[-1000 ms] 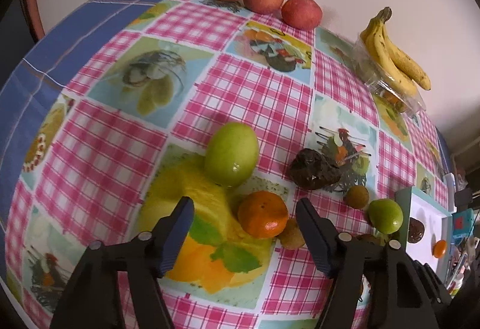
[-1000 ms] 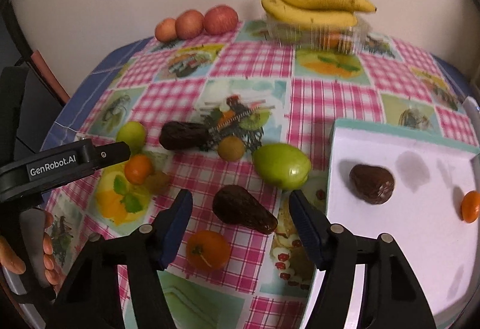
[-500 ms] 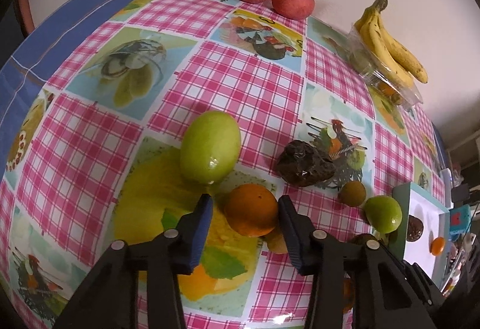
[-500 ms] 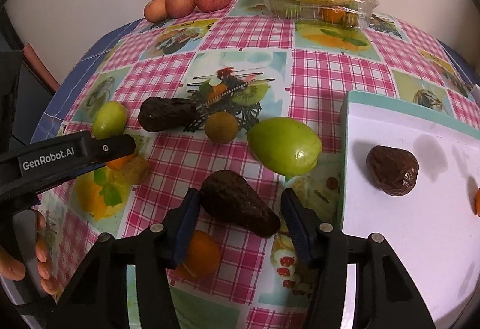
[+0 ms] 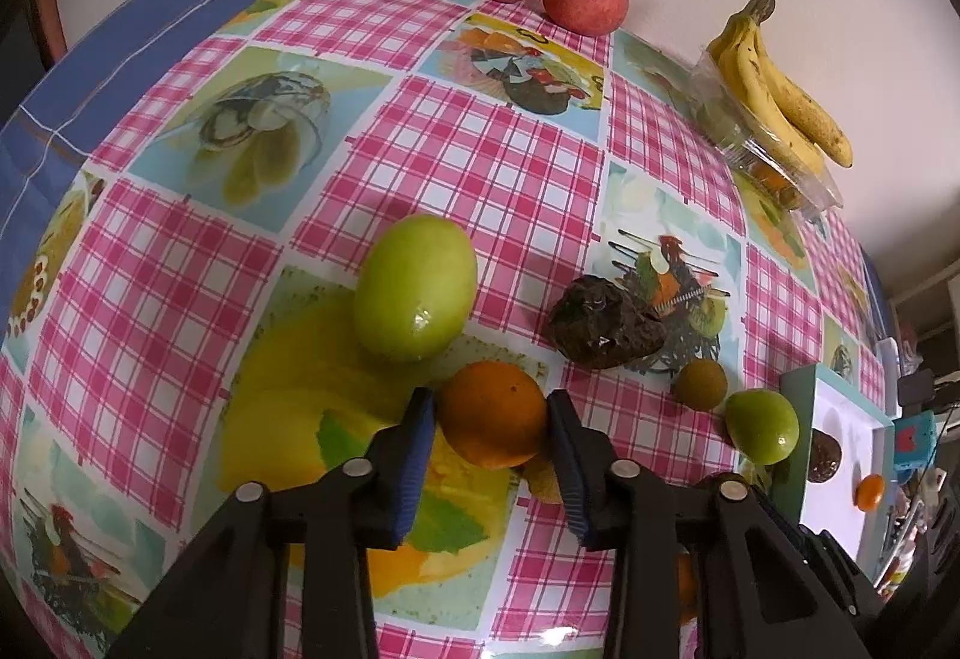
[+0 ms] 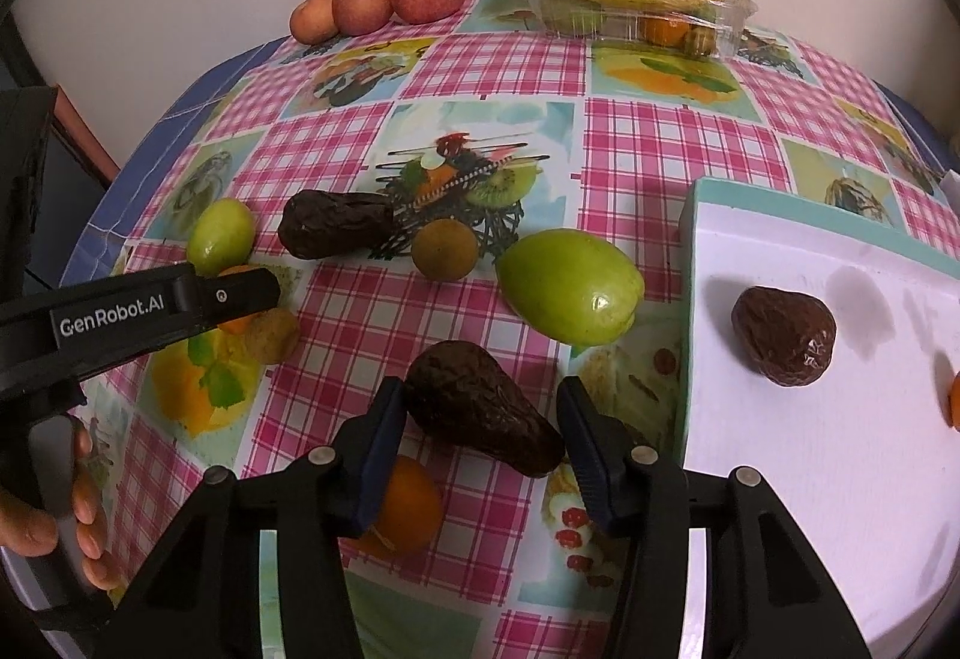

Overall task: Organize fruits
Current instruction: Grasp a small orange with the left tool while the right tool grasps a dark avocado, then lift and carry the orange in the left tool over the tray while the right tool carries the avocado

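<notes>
Jaws have just closed: left gripper (image 5: pixel 487 419) on orange (image 5: pixel 493 413), right gripper (image 6: pixel 480 419) on avocado (image 6: pixel 480 407).

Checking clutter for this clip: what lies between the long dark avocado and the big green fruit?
In the right wrist view, one small round brown fruit lies between the long dark avocado and the big green fruit.

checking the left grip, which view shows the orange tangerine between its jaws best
The left wrist view: the round orange tangerine sits unobstructed between the closing jaws. In the right wrist view, the left gripper's black arm hides nearly all of it.
</notes>
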Motion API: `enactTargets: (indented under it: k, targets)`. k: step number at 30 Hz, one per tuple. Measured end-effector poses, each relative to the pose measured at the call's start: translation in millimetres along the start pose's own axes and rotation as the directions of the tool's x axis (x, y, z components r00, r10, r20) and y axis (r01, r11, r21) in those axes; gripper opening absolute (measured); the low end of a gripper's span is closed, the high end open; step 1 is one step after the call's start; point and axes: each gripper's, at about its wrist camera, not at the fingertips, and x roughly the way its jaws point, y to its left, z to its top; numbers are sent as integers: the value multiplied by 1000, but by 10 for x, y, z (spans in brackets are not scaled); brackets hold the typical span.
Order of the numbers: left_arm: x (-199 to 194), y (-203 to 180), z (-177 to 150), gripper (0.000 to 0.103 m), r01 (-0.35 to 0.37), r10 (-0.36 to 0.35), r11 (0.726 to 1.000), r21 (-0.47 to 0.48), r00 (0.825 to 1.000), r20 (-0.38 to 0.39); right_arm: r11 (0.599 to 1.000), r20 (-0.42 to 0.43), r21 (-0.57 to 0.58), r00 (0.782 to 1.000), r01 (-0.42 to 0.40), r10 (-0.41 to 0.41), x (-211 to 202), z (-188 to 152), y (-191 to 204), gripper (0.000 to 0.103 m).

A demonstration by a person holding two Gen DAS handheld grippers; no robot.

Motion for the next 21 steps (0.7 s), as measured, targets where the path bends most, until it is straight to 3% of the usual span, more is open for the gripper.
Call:
enactTargets:
  k: [9, 12, 21]
  targets:
    - [-28, 88, -11, 37, 7, -10, 997, -77, 999, -34, 1000, -9, 21, 1000, -14, 14, -34, -15, -25, 53]
    - [-39, 115, -14, 37, 2, -7, 995, -100, 999, -50, 999, -4, 27, 1000, -28, 28, -62, -3, -17, 42]
    - [-108, 144, -20, 37, -17, 8, 991, -130, 998, -70, 999, -13, 26, 999, -46, 47, -96, 4, -7, 35]
